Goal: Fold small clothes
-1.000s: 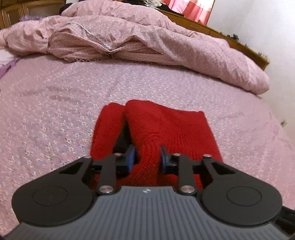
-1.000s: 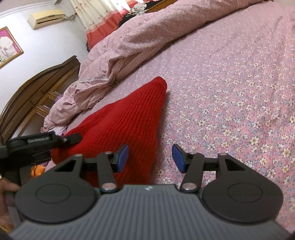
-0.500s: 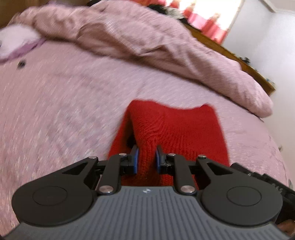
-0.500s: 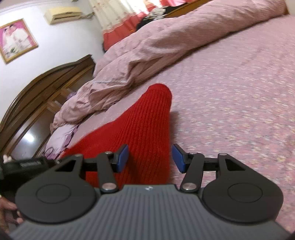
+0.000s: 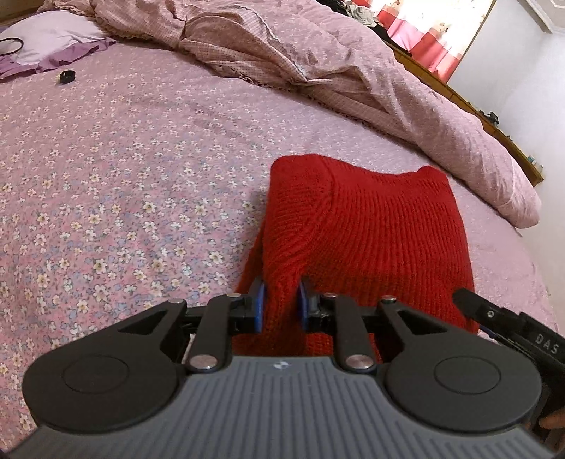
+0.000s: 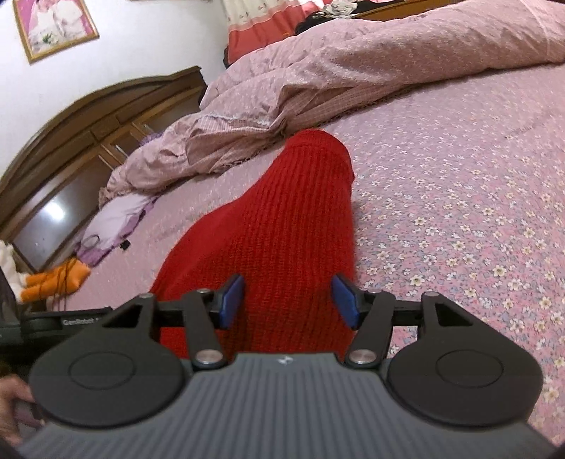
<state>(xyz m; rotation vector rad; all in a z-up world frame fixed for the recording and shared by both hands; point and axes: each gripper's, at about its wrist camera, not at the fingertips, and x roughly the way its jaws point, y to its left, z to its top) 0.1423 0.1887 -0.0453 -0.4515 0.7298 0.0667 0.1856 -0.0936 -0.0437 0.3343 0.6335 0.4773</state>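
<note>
Red knit sweater (image 5: 367, 233), folded, lying on the flowered pink bedsheet (image 5: 116, 183), near edge raised off the bed. Ribbed knit bunched into a ridge at the near left corner, pinched there between the blue pads (image 5: 259, 308) of the left gripper (image 5: 280, 306), clenched on the fabric. Same sweater (image 6: 275, 233) in the right wrist view, running away from the camera as a long hump toward the rumpled pink duvet (image 6: 317, 84). Right gripper (image 6: 287, 305) released, jaws wide apart, blue pads (image 6: 231, 305) standing on either side of the knit without pressing it. Tip of the right gripper (image 5: 508, 321) visible at the sweater's near right corner in the left wrist view. Duvet (image 5: 317, 63) heaped across the far side of the bed. Lilac pillow (image 5: 46, 39) at the far left, small black ring (image 5: 66, 76) on the sheet near it. Beyond: dark wooden headboard (image 6: 70, 141), framed picture (image 6: 56, 26) on the wall, red-and-cream curtain (image 6: 257, 24), orange plush toy (image 6: 53, 279) at the bed's edge.
</note>
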